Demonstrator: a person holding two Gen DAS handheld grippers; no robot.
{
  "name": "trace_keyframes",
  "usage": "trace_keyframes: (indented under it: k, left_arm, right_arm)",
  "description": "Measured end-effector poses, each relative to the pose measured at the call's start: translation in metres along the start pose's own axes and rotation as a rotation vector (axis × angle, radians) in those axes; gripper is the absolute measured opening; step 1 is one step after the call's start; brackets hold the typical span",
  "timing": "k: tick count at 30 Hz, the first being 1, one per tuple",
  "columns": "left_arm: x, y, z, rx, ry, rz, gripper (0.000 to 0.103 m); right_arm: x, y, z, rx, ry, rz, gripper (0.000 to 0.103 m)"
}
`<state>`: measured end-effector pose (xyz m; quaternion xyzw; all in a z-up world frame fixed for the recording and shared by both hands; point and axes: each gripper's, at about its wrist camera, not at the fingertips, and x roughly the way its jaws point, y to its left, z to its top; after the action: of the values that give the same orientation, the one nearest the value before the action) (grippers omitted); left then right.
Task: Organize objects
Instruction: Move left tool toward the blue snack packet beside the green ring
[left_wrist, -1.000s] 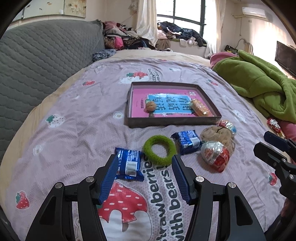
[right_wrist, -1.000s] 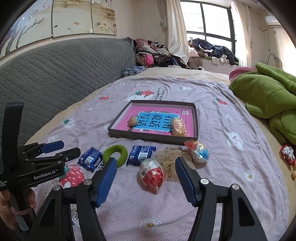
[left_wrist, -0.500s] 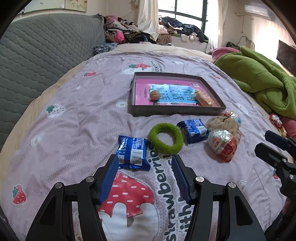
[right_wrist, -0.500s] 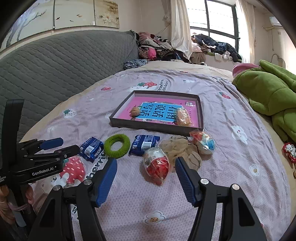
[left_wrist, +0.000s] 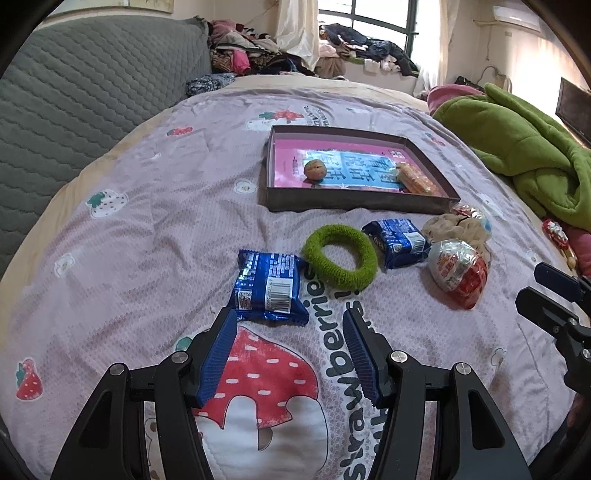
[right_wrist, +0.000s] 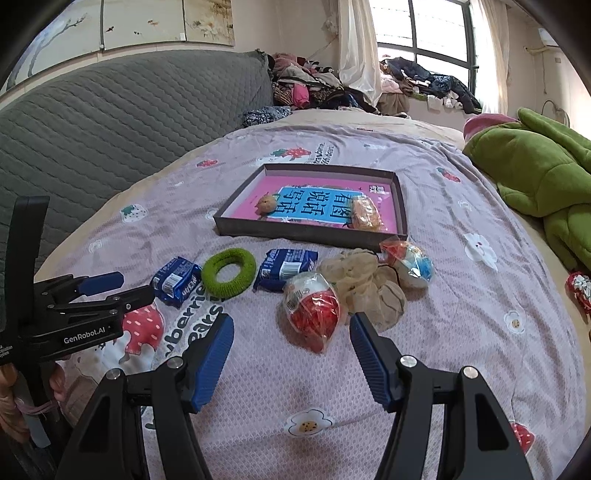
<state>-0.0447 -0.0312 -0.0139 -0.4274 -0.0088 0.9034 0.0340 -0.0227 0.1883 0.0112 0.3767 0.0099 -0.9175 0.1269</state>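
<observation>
On the strawberry-print bedspread lies a shallow brown tray (left_wrist: 354, 203) (right_wrist: 306, 230) holding a walnut (left_wrist: 314, 169) and an orange snack packet (left_wrist: 415, 179). In front of it lie a blue biscuit packet (left_wrist: 269, 286) (right_wrist: 176, 281), a green ring (left_wrist: 340, 256) (right_wrist: 229, 272), a second blue packet (left_wrist: 397, 242) (right_wrist: 286, 268), a red-and-silver egg-shaped packet (left_wrist: 458, 271) (right_wrist: 314, 314), a beige scrunchie (right_wrist: 364, 284) and a blue-and-orange egg packet (right_wrist: 410, 264). My left gripper (left_wrist: 290, 319) is open just short of the first blue packet. My right gripper (right_wrist: 291, 325) is open around the near end of the red egg packet, not touching it.
A green blanket (left_wrist: 524, 155) is heaped at the right of the bed. A grey quilted headboard (right_wrist: 110, 129) runs along the left. Clothes (right_wrist: 314, 85) pile up at the back under the window. A small red wrapped item (right_wrist: 580, 288) lies near the right edge.
Both grippers have sunk toward the bed and come closer to the objects. The blue packet and red egg packet now sit nearer the fingertips. Neither jaw opening changed.
</observation>
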Motion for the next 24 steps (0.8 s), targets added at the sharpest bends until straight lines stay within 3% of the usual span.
trace_keyframes:
  k: [24]
  left_arm:
    - [0.03,0.019,0.001,-0.041,0.052,0.0,0.061]
  right_arm:
    - [0.031,-0.007,-0.01,0.016,0.049,-0.008,0.065]
